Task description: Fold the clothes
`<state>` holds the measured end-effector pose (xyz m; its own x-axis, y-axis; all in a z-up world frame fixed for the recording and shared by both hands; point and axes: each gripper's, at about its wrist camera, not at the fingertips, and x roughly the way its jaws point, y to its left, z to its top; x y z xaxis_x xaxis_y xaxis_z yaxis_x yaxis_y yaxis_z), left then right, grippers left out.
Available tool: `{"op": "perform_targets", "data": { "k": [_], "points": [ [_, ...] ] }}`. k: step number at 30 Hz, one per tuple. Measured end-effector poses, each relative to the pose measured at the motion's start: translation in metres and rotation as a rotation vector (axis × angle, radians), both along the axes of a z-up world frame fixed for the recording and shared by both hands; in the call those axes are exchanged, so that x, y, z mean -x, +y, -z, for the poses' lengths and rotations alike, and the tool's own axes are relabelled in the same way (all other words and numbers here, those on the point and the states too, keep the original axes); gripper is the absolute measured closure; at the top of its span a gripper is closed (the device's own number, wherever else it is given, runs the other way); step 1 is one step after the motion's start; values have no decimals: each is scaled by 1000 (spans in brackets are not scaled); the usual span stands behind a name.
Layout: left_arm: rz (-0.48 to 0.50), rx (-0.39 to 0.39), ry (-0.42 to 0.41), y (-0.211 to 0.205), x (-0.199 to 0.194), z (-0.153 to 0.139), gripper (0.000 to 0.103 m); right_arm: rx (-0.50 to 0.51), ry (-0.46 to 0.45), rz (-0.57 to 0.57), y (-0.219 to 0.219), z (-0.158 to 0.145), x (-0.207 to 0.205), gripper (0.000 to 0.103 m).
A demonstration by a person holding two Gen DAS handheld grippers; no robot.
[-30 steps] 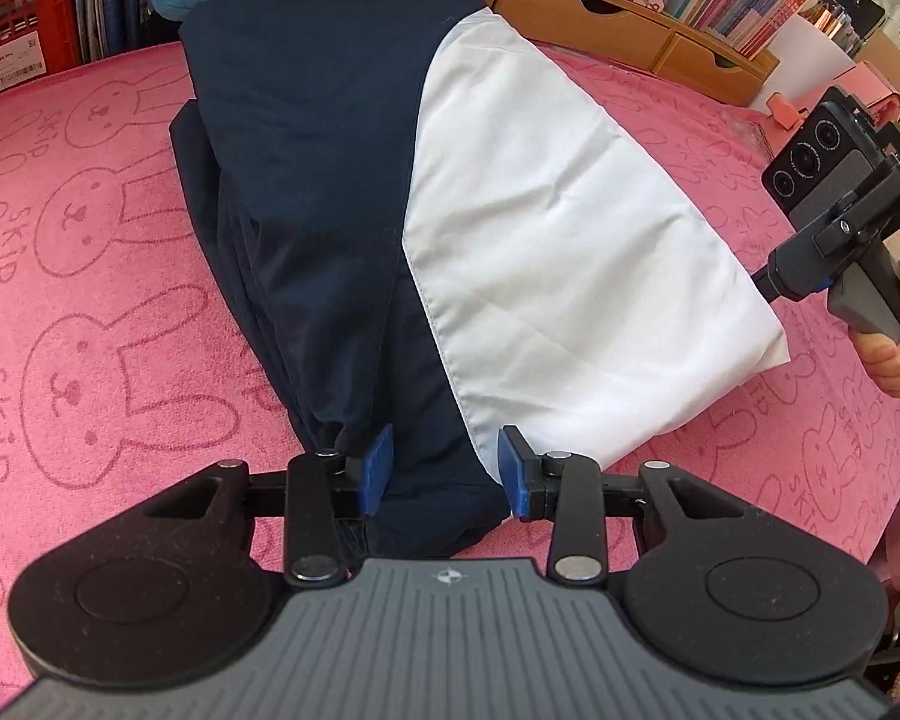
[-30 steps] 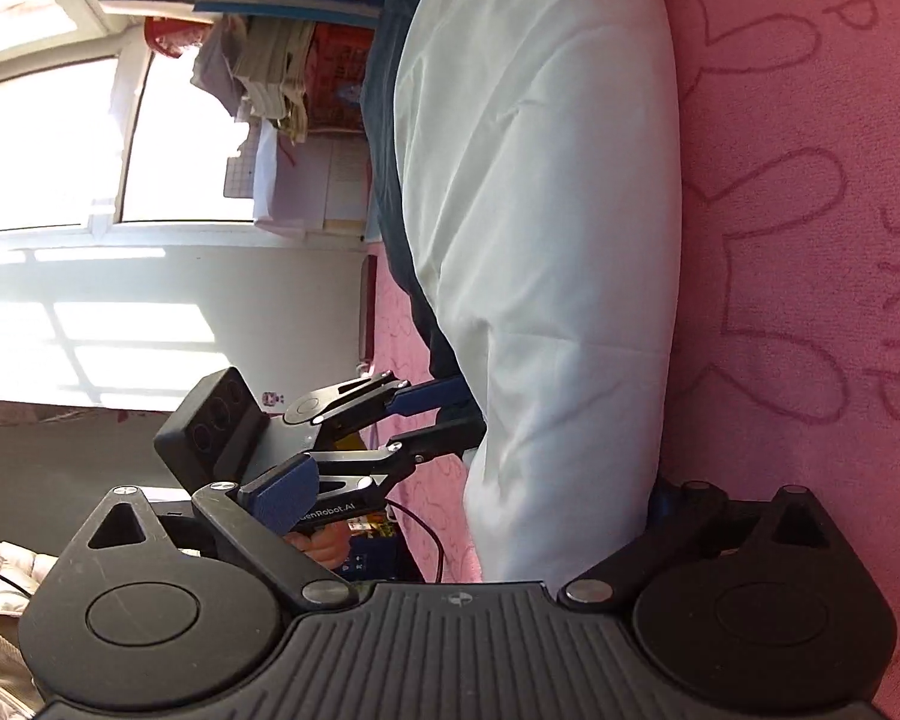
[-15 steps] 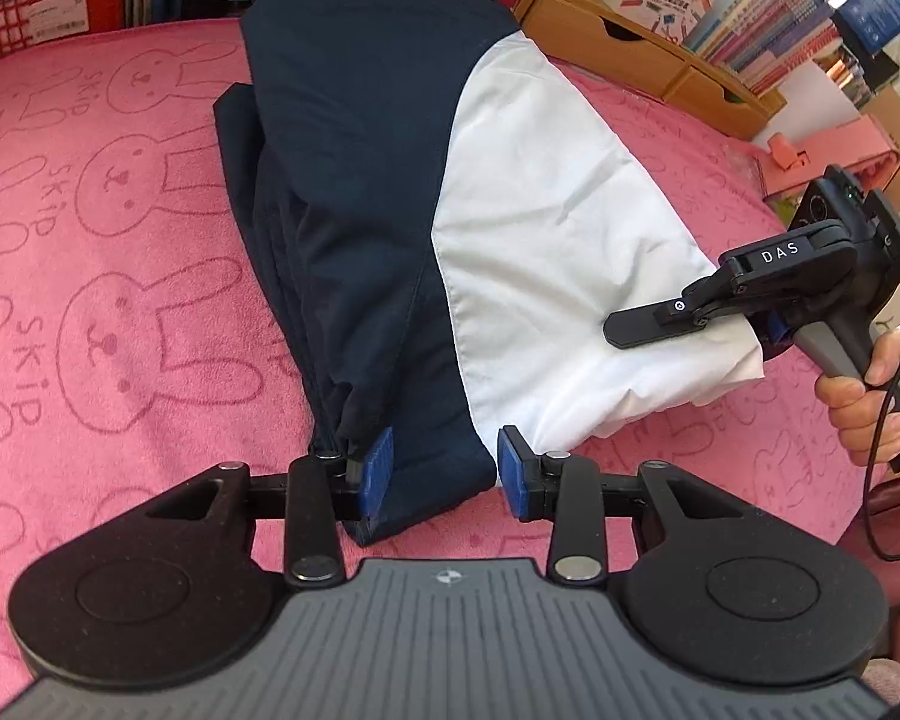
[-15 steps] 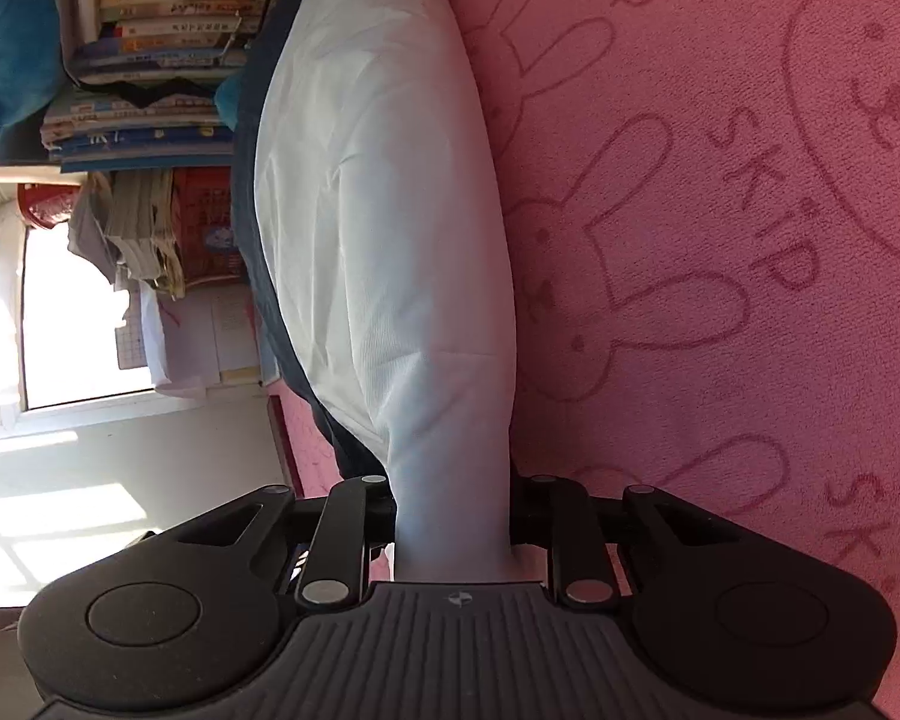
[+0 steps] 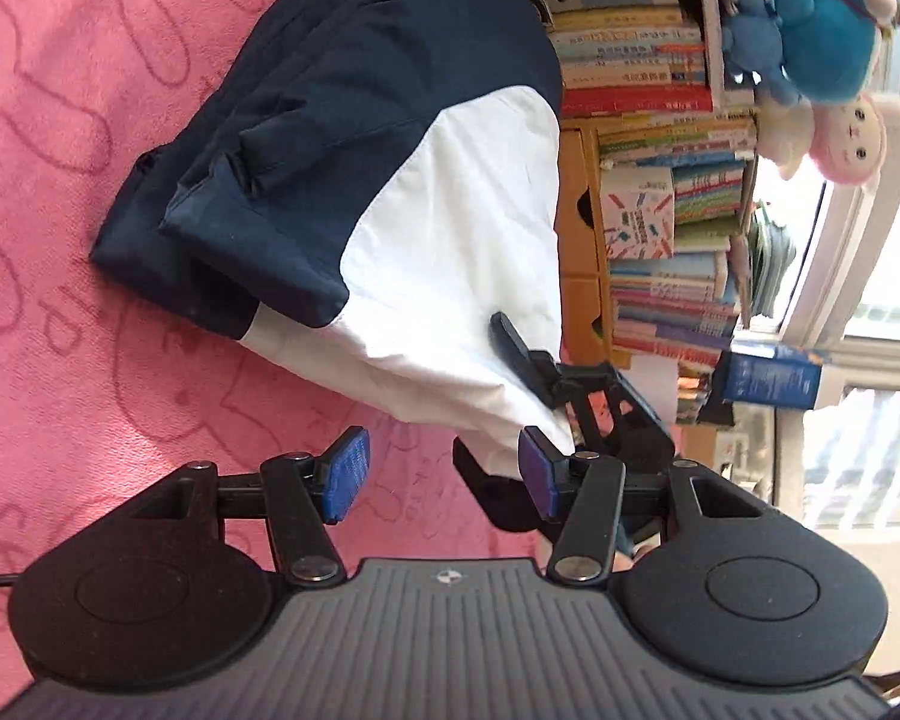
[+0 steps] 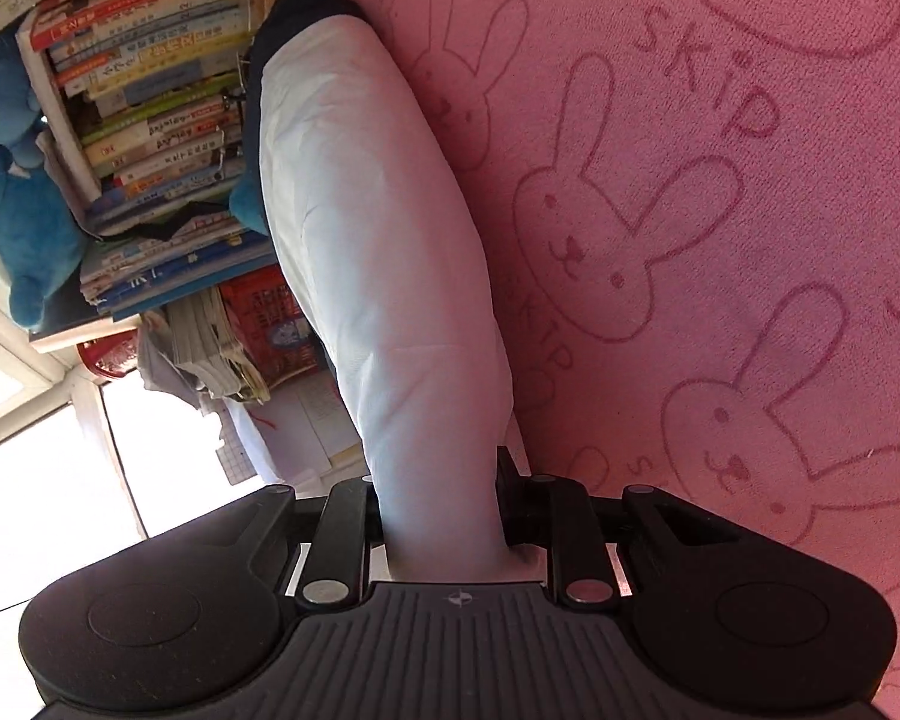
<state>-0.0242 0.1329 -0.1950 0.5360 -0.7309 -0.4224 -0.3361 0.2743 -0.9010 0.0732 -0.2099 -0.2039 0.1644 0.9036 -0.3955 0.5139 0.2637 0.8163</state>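
The jacket (image 5: 390,192), navy with a white panel, lies in a folded bundle on the pink bunny blanket (image 5: 90,360). In the left wrist view its long axis runs from about 11 o'clock, where the navy end is, down to about 5 o'clock, where the white end comes to a corner. This white corner is the part that matters: the right gripper (image 5: 498,396) is pinching it, one black finger on top of the cloth and one beneath. In the right wrist view the white cloth (image 6: 390,276) goes straight out from between the fingers toward 12 o'clock, so the bundle lies directly ahead of the right gripper (image 6: 444,534) and along its own direction. The left gripper (image 5: 441,471) is spread and holds nothing; its blue pads (image 5: 345,474) hover over the blanket, and the white corner is just beside its right pad, at about 1 o'clock. I judge that the right hand is the nearer one and has the cloth, so any coming fold or pull would follow this long axis. Books (image 5: 648,60) stand behind, at 1 o'clock.
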Motion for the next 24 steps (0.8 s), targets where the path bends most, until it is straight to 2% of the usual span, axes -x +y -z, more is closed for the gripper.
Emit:
{"op": "perform_targets", "data": {
  "k": [1, 3, 5, 6, 8, 9, 10, 12, 17, 19, 24],
  "points": [
    [-45, 19, 5, 1, -1, 4, 44, -8, -4, 8, 0, -2, 1, 80],
    [-132, 54, 15, 3, -3, 12, 43, 22, -34, -11, 1, -6, -1, 79],
    [-173, 38, 6, 5, -5, 10, 44, 54, -66, -32, 2, -10, -2, 75],
    [-185, 26, -5, 6, -6, 8, 45, 92, -95, -57, 2, -14, -2, 70],
    [-204, -10, -23, 8, -5, 3, 54, 186, -165, -105, 3, -24, 5, 53],
    [-209, -11, -26, 10, -4, 2, 60, 240, -206, -125, 5, -29, 12, 36],
    [-214, -11, -29, 12, -3, 1, 64, 294, -246, -145, 7, -35, 19, 25],
    [-225, 12, -31, 13, -3, 2, 66, 402, -326, -184, 12, -46, 34, 14],
    [-211, 5, -42, 13, -3, -2, 66, 672, -528, -284, 22, -75, 69, 11],
    [-219, 26, -36, 15, -2, 0, 66, 781, -608, -323, 26, -86, 83, 10],
    [-220, 43, -27, 21, 2, 3, 66, 956, -742, -279, 56, -82, 96, 12]
  ]
}}
